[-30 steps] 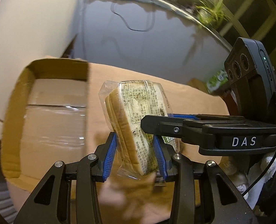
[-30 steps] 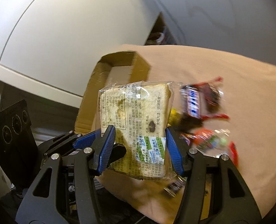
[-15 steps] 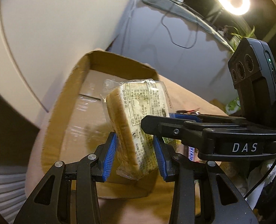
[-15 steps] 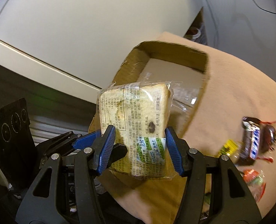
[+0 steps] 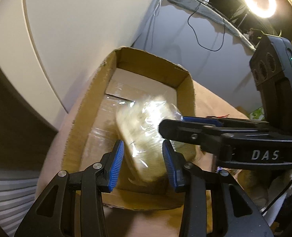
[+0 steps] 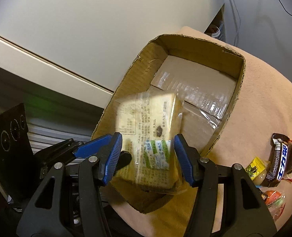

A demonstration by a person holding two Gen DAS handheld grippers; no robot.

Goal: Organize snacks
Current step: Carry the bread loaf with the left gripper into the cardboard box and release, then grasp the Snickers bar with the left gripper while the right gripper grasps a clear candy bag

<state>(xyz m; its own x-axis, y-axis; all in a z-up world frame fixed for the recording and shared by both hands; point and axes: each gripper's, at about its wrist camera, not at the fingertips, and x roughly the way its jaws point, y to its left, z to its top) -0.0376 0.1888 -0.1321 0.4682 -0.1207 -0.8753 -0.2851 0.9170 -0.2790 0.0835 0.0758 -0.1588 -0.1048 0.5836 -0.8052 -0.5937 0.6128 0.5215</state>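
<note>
- Hovering over an open cardboard box (image 6: 241, 83), a wrapped bread pack (image 6: 151, 130) sits between two grippers, both pointing steeply down.
- Right gripper (image 6: 147, 152): about half open, blue pads on the pack's two side edges. The printed label faces the cam, and the pack tilts a bit toward 1 o'clock.
- Left gripper (image 5: 143, 158): roughly a third open, clamped across the pack's thin faces. The pack is motion-blurred in the left wrist view, so exact pad contact is hard to confirm there.
- In the left wrist view the right gripper comes in from 3 o'clock, w/ its finger lying across the pack.
- In the right wrist view the left gripper comes in from 9 o'clock, and one black finger tip touches the pack's lower left.
- Pack position: above the box's near end, inside its outline. Can't tell if it touches the box floor.
- Box: brown, flaps cut off, shiny clear tape along the bottom seam. Nothing else shows inside. It runs from centre toward 1 o'clock in the right wrist view.
- Bench (image 6: 264, 102): covered in tan cloth, w/ the box at its edge by a pale wall.
- Other snacks lie on the cloth at 4 o'clock in the right wrist view, well apart from the box:
  - a dark choc bar w/ blue-white label (image 6: 280, 158)
  - a small yellow packet (image 6: 255, 166) touching it
  - an orange-red wrapped sweet (image 6: 274, 197) just below
- Ring light (image 5: 260, 0) glows at 1 o'clock in the left wrist view.
</note>
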